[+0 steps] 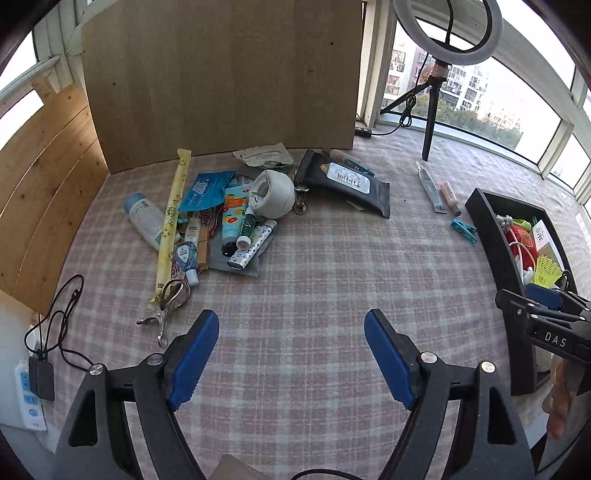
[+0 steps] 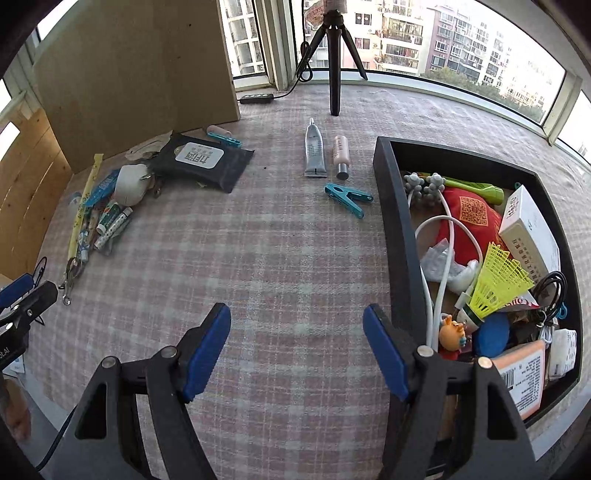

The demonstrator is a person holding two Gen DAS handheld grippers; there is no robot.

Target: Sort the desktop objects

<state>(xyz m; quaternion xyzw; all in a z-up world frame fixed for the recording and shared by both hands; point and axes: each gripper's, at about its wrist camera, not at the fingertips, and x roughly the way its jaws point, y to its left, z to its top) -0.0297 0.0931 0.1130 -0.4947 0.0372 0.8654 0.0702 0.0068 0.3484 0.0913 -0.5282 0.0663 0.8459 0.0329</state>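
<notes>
The left hand-held gripper (image 1: 291, 354) hangs over bare checked cloth with its 2 blue pads spread wide and nothing between them. Ahead of it and to its left lies the unsorted pile (image 1: 218, 218): a white ball-shaped gadget (image 1: 273, 195), a pale blue bottle (image 1: 146, 219), a long yellow packet (image 1: 171, 225), several small tubes and sachets, and metal pliers (image 1: 168, 302) nearest the left pad. A black wipes pack (image 1: 347, 181) lies just beyond the pile, well apart from the pads.

The right hand-held gripper (image 2: 297, 349) is likewise wide open and empty above the cloth. Its right pad stands just beside the near wall of the black tray (image 2: 400, 236), which holds a red pouch (image 2: 472, 214), a yellow-green shuttlecock (image 2: 495, 275), a white cable, a white box and other small items. Ahead of this gripper, near the tray's far corner, a teal clothespin (image 2: 347, 197) lies on the cloth, with a grey tube (image 2: 314, 149) and a pink tube (image 2: 340, 153) side by side beyond it.

The surface (image 2: 266, 258) is covered by a pink-and-grey plaid cloth. A cardboard panel (image 1: 221, 74) stands upright at its far edge, wooden boards to the left. A ring light (image 1: 448, 29) on a black tripod stands by wide windows looking onto apartment blocks. A white power strip (image 1: 31, 395) lies at the left edge.
</notes>
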